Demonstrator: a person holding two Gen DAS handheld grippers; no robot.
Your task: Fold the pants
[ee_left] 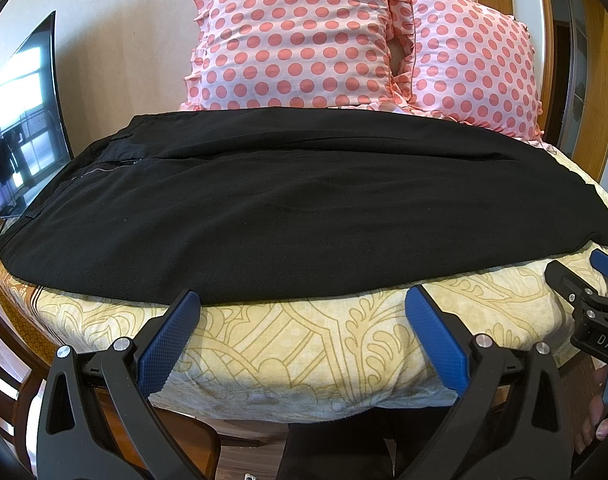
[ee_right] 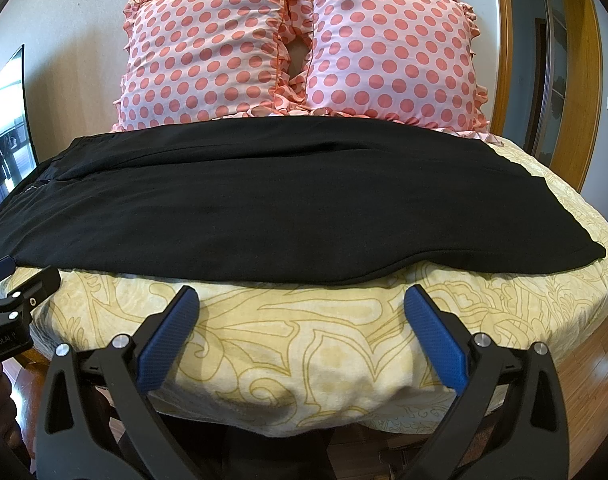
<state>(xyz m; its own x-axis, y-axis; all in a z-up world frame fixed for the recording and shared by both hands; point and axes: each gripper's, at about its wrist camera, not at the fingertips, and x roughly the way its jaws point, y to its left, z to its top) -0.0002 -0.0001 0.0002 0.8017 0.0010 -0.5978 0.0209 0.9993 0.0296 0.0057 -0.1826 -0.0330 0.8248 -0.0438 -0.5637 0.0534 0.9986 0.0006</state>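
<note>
We see black pants flat across the bed; left gripper and right gripper gape, holding nothing, near its edge.

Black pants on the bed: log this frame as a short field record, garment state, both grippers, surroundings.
garment: black pants spread flat across the bed, waistband and zipper to the left
left gripper: open, empty, short of the near pants edge
right gripper: open, empty, short of the near edge
behind: two polka-dot pillows against the wall
</note>
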